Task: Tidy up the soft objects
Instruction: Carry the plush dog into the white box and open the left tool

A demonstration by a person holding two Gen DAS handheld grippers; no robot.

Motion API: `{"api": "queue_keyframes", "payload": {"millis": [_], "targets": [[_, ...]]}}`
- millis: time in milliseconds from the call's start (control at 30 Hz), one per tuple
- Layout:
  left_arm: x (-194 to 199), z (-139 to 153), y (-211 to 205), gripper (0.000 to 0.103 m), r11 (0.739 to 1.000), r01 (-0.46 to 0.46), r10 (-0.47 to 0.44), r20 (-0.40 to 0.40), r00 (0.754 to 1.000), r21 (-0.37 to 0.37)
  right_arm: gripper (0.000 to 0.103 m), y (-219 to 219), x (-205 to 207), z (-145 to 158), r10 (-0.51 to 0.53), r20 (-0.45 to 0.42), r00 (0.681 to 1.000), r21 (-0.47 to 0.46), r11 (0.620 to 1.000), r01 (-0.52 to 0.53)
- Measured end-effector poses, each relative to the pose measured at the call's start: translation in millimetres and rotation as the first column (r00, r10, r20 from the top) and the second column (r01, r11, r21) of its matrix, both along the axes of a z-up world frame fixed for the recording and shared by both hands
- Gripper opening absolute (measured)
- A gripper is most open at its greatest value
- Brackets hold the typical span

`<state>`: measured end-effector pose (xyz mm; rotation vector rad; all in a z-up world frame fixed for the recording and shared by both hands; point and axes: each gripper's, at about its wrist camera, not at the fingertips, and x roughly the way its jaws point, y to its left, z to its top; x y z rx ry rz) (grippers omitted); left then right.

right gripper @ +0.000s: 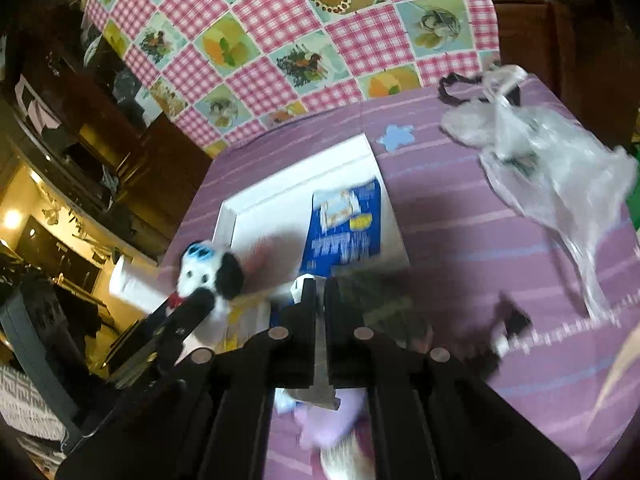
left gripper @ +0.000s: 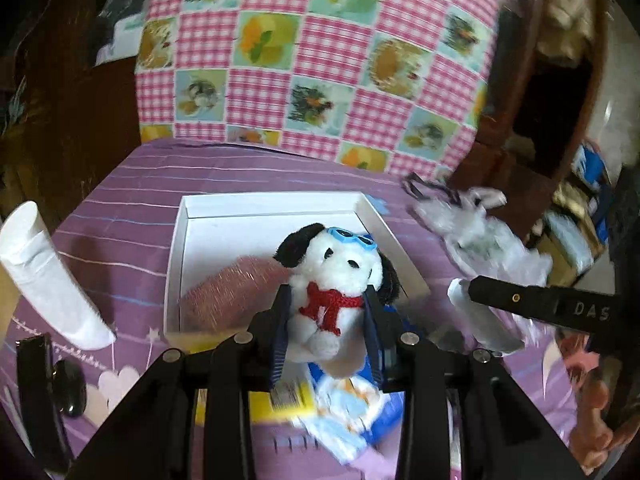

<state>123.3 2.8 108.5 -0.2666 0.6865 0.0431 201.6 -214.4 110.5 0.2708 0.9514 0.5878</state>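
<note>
Left gripper (left gripper: 328,320) clamped on plush dog (left gripper: 338,280), held above near edge of white box (left gripper: 178,248); right gripper (right gripper: 319,292) pinched tight on thin grey sheet (right gripper: 320,368), box beyond it.

"DAS" (white letters) on right claw (left gripper: 460,300) arm.
</note>
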Motion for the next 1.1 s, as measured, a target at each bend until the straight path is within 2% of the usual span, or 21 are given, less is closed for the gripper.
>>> {"api": "queue_keyframes", "payload": {"millis": [100,133,267,333,400,467,533,600,700,733,767,800,833,867,900,1000,1100], "targets": [[25,-4,14,0.032,0.996,-0.009,0.007,-0.021,1.0,-0.091,0.005,6,30,-7,-0.026,0.014,1.0,0.041,0.999,0.026],[31,-5,15,0.032,0.995,-0.016,0.014,-0.018,1.0,-0.098,0.005,7,41,-11,-0.048,0.007,0.999,0.056,0.997,0.048],[43,-24,22,0.032,0.997,-0.049,0.05,0.005,0.999,-0.062,0.005,13,72,-33,-0.066,-0.036,0.997,0.077,0.995,0.068],[49,-35,29,0.032,0.998,-0.056,0.054,-0.043,0.998,-0.043,0.005,11,79,-39,-0.08,-0.042,0.996,0.102,0.991,0.084],[49,-41,41,0.032,0.994,-0.074,0.07,-0.049,0.996,-0.083,0.005,7,79,-46,-0.094,-0.03,0.995,0.124,0.988,0.097],[53,-47,50,0.032,0.99,-0.082,0.074,-0.069,0.995,-0.114,0.005,8,79,-52,-0.092,-0.012,0.996,0.106,0.99,0.092],[54,-51,52,0.033,0.991,-0.076,0.069,-0.07,0.995,-0.109,0.005,9,80,-55,-0.082,0.0,0.997,0.113,0.99,0.081],[57,-56,49,0.033,0.993,-0.064,0.057,-0.08,0.995,-0.099,0.005,8,80,-54,-0.084,0.007,0.996,0.174,0.981,0.082],[57,-59,45,0.04,0.994,-0.061,0.055,-0.069,0.996,-0.095,0.008,4,76,-54,-0.121,0.022,0.992,0.222,0.968,0.113],[57,-59,44,0.044,0.994,-0.061,0.056,-0.064,0.996,-0.09,0.011,3,76,-53,-0.139,0.013,0.99,0.225,0.965,0.133],[56,-57,43,0.047,0.995,-0.054,0.049,-0.059,0.997,-0.084,0.019,3,77,-52,-0.144,-0.004,0.99,0.224,0.964,0.142],[56,-54,42,0.054,0.997,-0.042,0.038,-0.054,0.998,-0.072,0.034,2,77,-51,-0.138,-0.023,0.99,0.226,0.964,0.14],[54,-51,41,0.066,0.997,-0.039,0.036,-0.047,0.998,-0.063,0.045,2,77,-48,-0.126,-0.033,0.991,0.229,0.965,0.13],[52,-47,39,0.071,0.998,-0.039,0.038,-0.034,0.999,-0.053,0.062,1,75,-45,-0.12,-0.03,0.992,0.231,0.965,0.124],[49,-43,38,0.077,0.998,-0.041,0.04,-0.014,0.999,-0.046,0.069,0,72,-41,-0.119,-0.013,0.993,0.235,0.965,0.118],[43,-32,35,0.079,0.998,-0.036,0.037,0.022,0.999,-0.042,0.071,2,61,-21,-0.126,0.053,0.991,0.198,0.974,0.113],[36,-26,36,0.079,0.996,-0.078,0.08,0.04,0.996,-0.045,0.071,5,51,-5,-0.098,0.084,0.992,0.156,0.984,0.084]]}}
